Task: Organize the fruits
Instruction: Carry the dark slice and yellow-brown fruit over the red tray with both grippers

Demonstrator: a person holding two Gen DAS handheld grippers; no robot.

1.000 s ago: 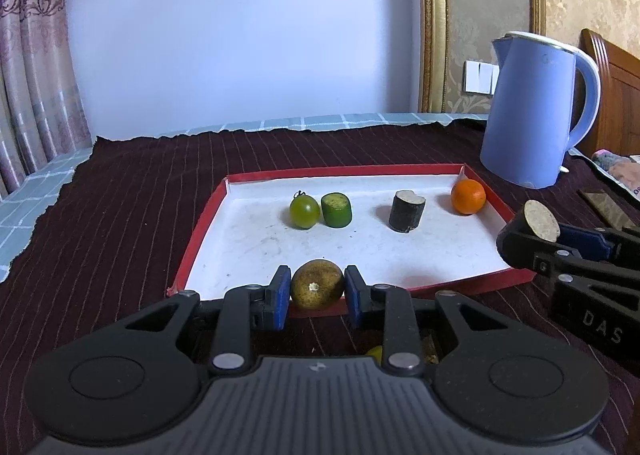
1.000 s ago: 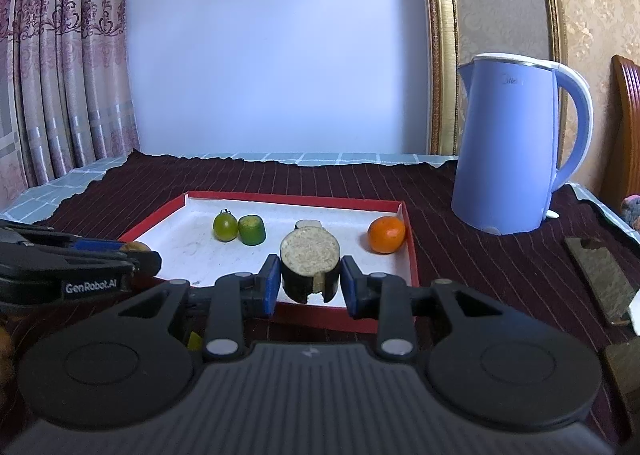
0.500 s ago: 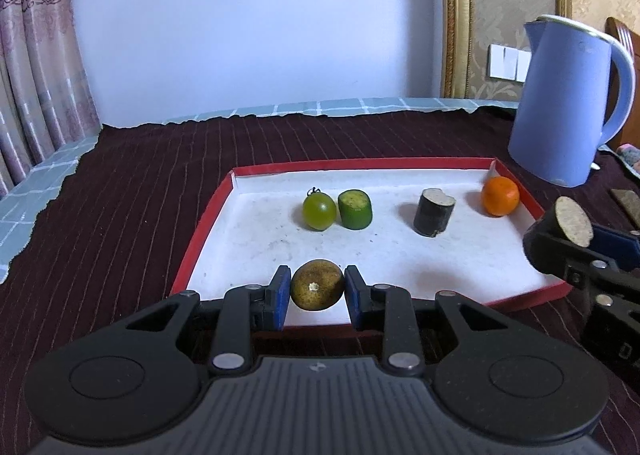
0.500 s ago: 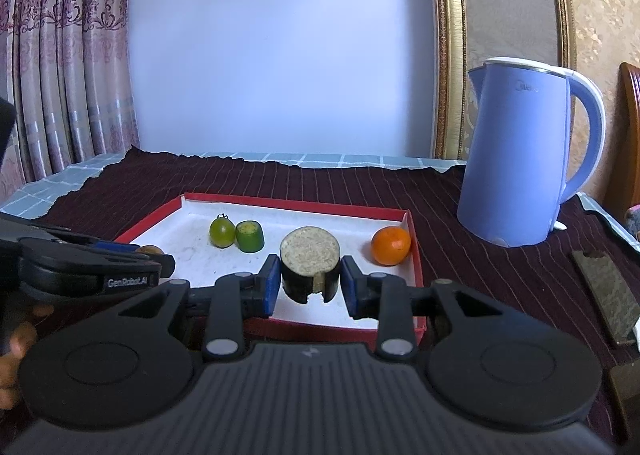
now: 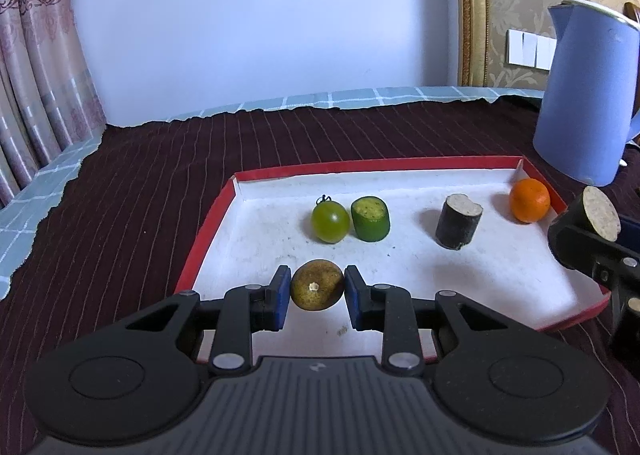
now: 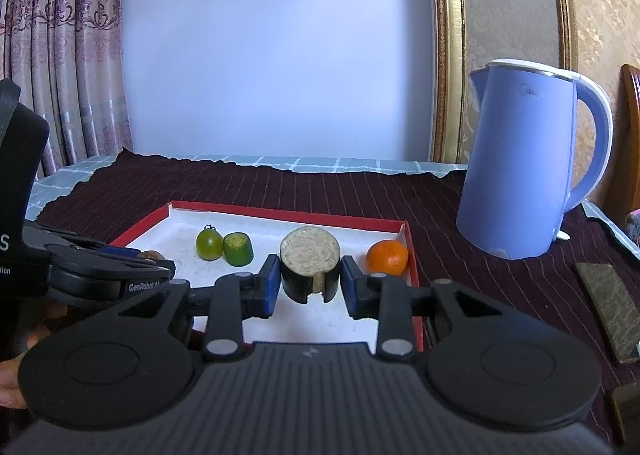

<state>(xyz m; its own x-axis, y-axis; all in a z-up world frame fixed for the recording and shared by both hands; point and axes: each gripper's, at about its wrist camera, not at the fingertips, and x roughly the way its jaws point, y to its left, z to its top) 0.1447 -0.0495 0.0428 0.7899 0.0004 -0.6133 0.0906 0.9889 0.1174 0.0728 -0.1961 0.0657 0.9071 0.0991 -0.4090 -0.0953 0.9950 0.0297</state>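
Note:
My left gripper (image 5: 317, 290) is shut on a brownish-green round fruit (image 5: 316, 285) and holds it over the front left of the red-rimmed white tray (image 5: 404, 167). My right gripper (image 6: 309, 279) is shut on a dark cut cylinder piece (image 6: 309, 263) with a pale face, over the tray's front right; it shows at the right edge of the left wrist view (image 5: 592, 221). In the tray lie a green tomato (image 5: 330, 221), a green cut piece (image 5: 370, 218), a second dark cut piece (image 5: 457, 220) and an orange (image 5: 529, 199).
A blue electric kettle (image 6: 524, 171) stands on the dark striped tablecloth right of the tray. A flat dark slab (image 6: 608, 305) lies on the cloth at the far right. Curtains hang at the left and a wall stands behind.
Both grippers have moved forward and up over the tray with their loads held. The tray's items have not moved.

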